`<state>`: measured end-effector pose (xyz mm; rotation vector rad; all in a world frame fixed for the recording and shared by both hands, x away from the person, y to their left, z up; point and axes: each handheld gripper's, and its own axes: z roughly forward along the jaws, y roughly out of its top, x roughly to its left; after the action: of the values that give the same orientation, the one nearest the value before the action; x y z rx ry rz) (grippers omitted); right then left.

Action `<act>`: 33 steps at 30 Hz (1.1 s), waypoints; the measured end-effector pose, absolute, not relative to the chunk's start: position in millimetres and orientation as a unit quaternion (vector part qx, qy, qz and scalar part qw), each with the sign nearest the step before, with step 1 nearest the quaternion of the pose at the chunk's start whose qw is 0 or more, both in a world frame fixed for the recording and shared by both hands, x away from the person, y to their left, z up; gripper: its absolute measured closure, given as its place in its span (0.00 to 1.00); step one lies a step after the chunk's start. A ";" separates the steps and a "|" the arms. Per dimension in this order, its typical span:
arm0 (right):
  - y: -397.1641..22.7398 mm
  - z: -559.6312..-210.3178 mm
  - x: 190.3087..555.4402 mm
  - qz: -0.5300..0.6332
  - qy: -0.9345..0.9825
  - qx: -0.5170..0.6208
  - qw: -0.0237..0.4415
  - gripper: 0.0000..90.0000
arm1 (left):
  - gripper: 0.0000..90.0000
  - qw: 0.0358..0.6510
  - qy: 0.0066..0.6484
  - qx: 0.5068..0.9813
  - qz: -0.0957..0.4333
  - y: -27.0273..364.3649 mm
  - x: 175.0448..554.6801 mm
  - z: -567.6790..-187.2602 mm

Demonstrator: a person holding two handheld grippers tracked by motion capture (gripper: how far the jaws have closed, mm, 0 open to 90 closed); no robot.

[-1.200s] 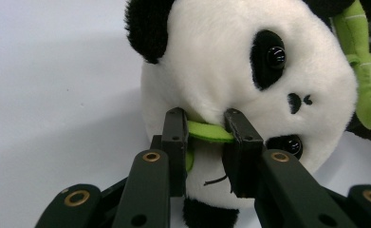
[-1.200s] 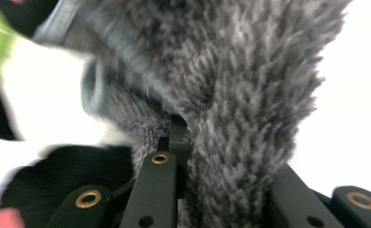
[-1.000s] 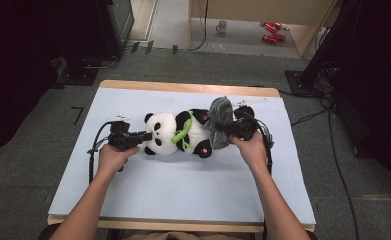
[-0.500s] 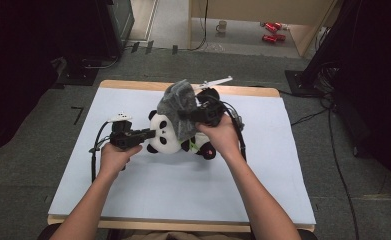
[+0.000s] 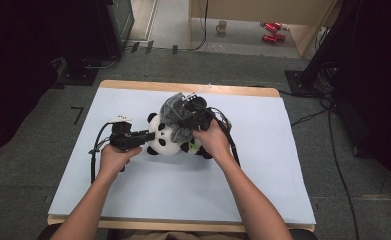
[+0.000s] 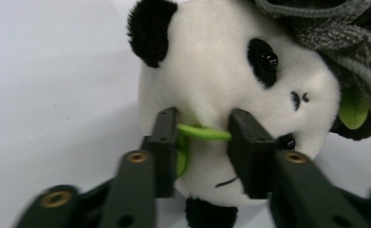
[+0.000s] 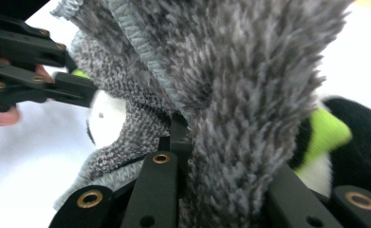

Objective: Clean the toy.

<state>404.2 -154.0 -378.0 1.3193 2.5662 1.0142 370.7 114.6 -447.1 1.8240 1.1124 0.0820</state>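
A panda plush lies on its side on the white table. My right gripper is shut on a grey knit hat, which it holds over the panda's head. In the right gripper view the hat hangs from my right gripper and hides most of the panda. My left gripper sits at the panda's face. Its jaws have just been opening and now stand apart, with a green leaf lying across the gap. The hat's edge reaches the panda's far cheek.
Cables trail from both grippers across the table. The table's wooden rim runs along the far side. On the floor beyond are a mug, red objects and black equipment stands.
My right gripper has carried the grey hat leftward from the panda's body to above its head. The left hand has stayed beside the head.
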 end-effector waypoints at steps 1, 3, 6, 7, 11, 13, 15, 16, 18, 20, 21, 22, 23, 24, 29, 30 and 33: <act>-156.9 -379.8 405.3 0.336 0.835 0.435 0.037 0.89 | 0.63 0.488 0.458 0.742 0.034 117.1 370.1 -447.2; -159.8 -381.2 406.2 0.339 0.833 0.437 0.036 0.89 | 0.54 0.494 0.454 0.741 0.029 121.0 369.5 -448.3; -160.8 -380.5 406.6 0.335 0.834 0.435 0.044 0.89 | 0.42 0.482 0.452 0.750 0.006 121.6 369.1 -456.3; -161.5 -380.3 406.8 0.335 0.835 0.435 0.045 0.89 | 0.40 0.478 0.453 0.753 -0.004 120.2 369.1 -461.1; -168.8 -378.0 406.9 0.336 0.831 0.441 0.046 0.89 | 0.34 0.503 0.460 0.731 -0.029 117.0 371.0 -473.3; -173.3 -376.8 406.7 0.337 0.829 0.444 0.048 0.89 | 0.29 0.518 0.455 0.724 -0.031 113.9 371.0 -475.8; -178.4 -375.2 405.9 0.339 0.827 0.447 0.050 0.89 | 0.24 0.526 0.443 0.725 -0.038 110.4 371.3 -478.8; -181.4 -374.7 405.7 0.340 0.825 0.448 0.051 0.89 | 0.21 0.532 0.437 0.724 -0.043 107.4 371.1 -481.0; -186.5 -373.9 405.0 0.344 0.822 0.452 0.049 0.89 | 0.21 0.543 0.428 0.720 -0.054 99.8 371.3 -485.6; -190.0 -373.2 404.1 0.346 0.817 0.460 0.043 0.89 | 0.28 0.562 0.425 0.707 -0.055 94.6 370.4 -486.7; -191.3 -372.6 403.8 0.347 0.815 0.461 0.046 0.89 | 0.35 0.573 0.424 0.700 -0.043 93.0 368.8 -484.0; -194.1 -370.8 403.5 0.350 0.813 0.464 0.047 0.89 | 0.45 0.580 0.423 0.695 -0.034 92.0 367.6 -480.6; -196.6 -368.9 403.4 0.359 0.808 0.466 0.042 0.89 | 0.52 0.584 0.422 0.693 -0.031 91.6 366.7 -477.2; -199.3 -366.0 403.3 0.364 0.804 0.469 0.041 0.89 | 0.59 0.585 0.421 0.692 -0.026 91.5 365.6 -473.6; -203.9 -337.2 397.7 0.410 0.787 0.460 0.037 0.89 | 0.75 0.586 0.403 0.703 0.000 91.4 363.3 -448.9; -202.9 -328.8 395.3 0.421 0.785 0.453 0.037 0.89 | 0.75 0.585 0.395 0.708 0.009 90.8 362.1 -440.3; -198.4 -301.4 386.2 0.455 0.777 0.433 0.043 0.89 | 0.77 0.573 0.356 0.735 0.069 89.4 354.7 -409.0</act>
<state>386.2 -198.4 -301.4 1.3235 2.3782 1.3909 354.7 89.4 -409.0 1.7222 0.8344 0.1615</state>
